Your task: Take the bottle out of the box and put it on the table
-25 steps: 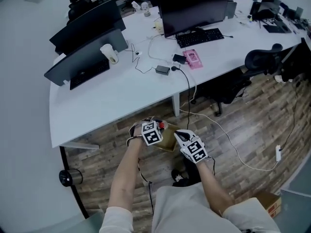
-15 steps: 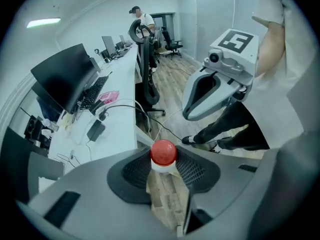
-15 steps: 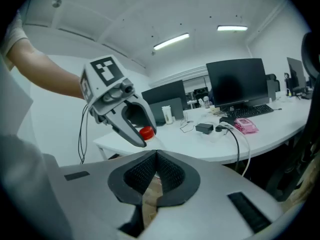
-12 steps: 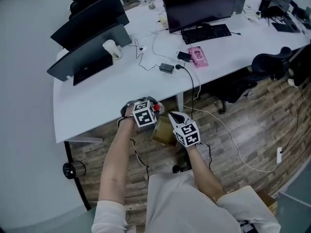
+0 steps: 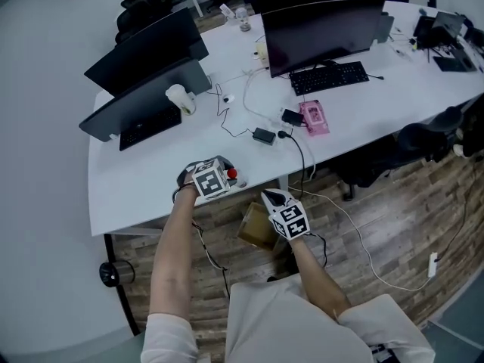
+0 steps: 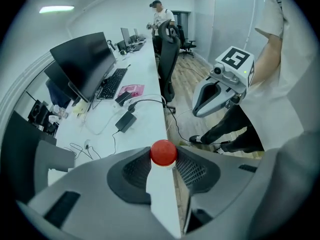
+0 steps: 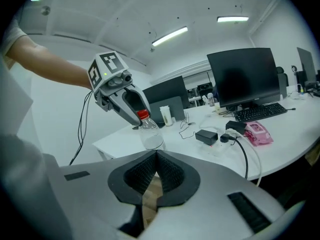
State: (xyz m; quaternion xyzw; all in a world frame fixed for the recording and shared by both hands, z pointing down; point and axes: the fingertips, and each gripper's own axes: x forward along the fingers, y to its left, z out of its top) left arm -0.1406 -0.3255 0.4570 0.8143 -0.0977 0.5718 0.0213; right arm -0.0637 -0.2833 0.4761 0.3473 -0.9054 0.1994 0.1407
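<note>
Our left hand-held gripper (image 6: pixel 163 160) is clamped on the clear bottle (image 7: pixel 150 134) just under its red cap (image 6: pixel 163 153), right over the near edge of the white surface (image 5: pixel 151 180). The right hand-held gripper (image 7: pixel 156 156) is closed & empty, just off that edge. Risk: if we release this close to the edge w/ the bottle tilted, it topples off.

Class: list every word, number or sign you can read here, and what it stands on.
None can be read.
Marker cube: black-and-white squares only, no letters.
Pink pack: print too small.
Keyboard: key legends too small.
Bottle: no label seen.
</note>
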